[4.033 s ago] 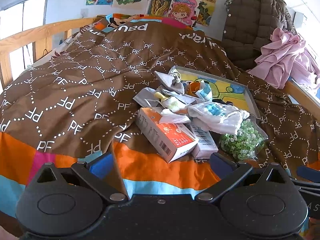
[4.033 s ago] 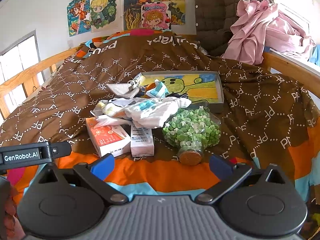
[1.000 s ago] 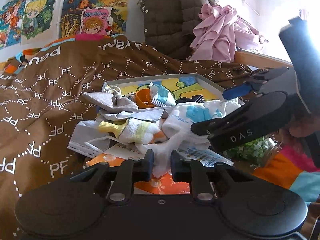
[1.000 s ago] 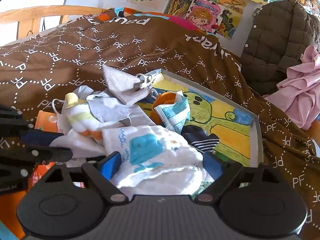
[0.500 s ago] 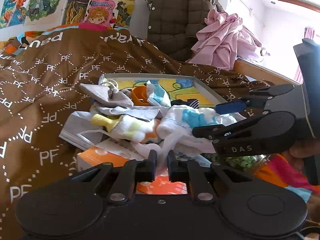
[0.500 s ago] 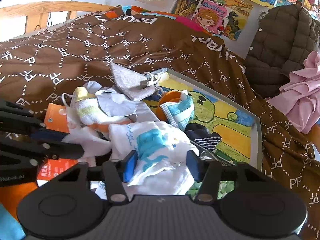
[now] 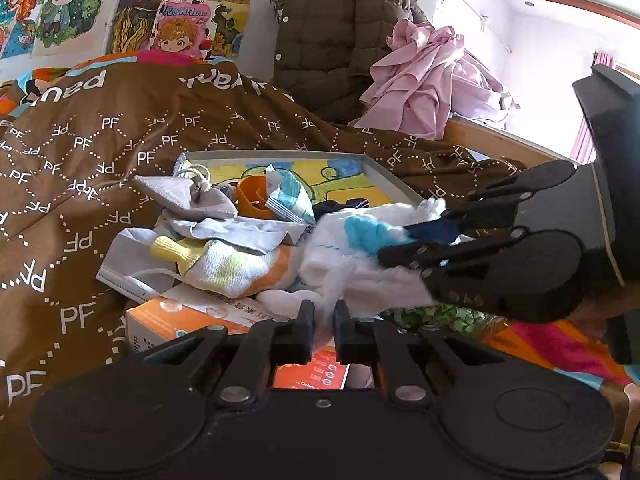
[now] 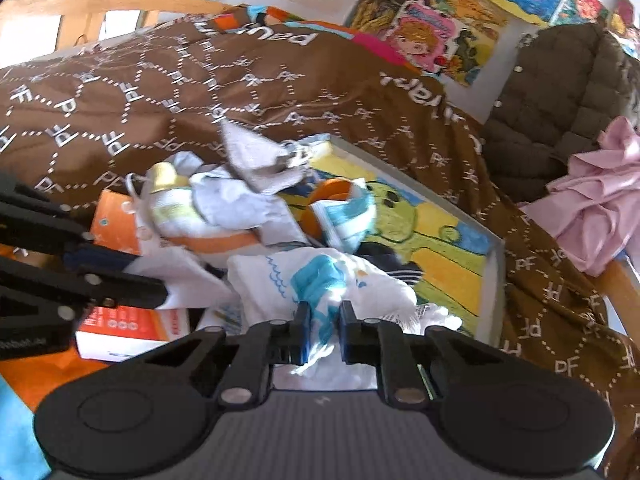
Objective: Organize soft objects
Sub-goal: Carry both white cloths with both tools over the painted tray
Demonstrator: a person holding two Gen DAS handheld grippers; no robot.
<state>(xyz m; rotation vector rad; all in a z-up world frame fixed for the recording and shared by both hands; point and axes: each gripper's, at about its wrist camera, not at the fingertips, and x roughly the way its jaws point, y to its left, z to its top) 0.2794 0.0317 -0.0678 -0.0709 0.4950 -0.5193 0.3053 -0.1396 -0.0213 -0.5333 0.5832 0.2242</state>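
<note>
A white cloth with a blue patch (image 7: 344, 248) lies on a pile of soft things on the brown bed cover. My left gripper (image 7: 323, 322) is shut on the cloth's near white edge. My right gripper (image 8: 323, 330) is shut on the same cloth (image 8: 320, 280) near its blue patch, and it shows from the side in the left wrist view (image 7: 404, 240). A yellow and orange sock (image 7: 224, 264), a grey pouch (image 7: 188, 196) and a blue-striped folded cloth (image 7: 288, 196) lie in the pile.
An orange box (image 7: 188, 320) lies under the pile. A grey-rimmed picture tray (image 7: 384, 176) sits behind it, holding an orange cup (image 7: 250, 196). A jar of green beads (image 7: 436, 314) is at the right. A brown jacket (image 7: 340, 32) and pink clothes (image 7: 428, 76) hang behind.
My right gripper has closed fully on the white cloth. My left gripper stays shut on its edge. Both have moved a little closer to the pile.
</note>
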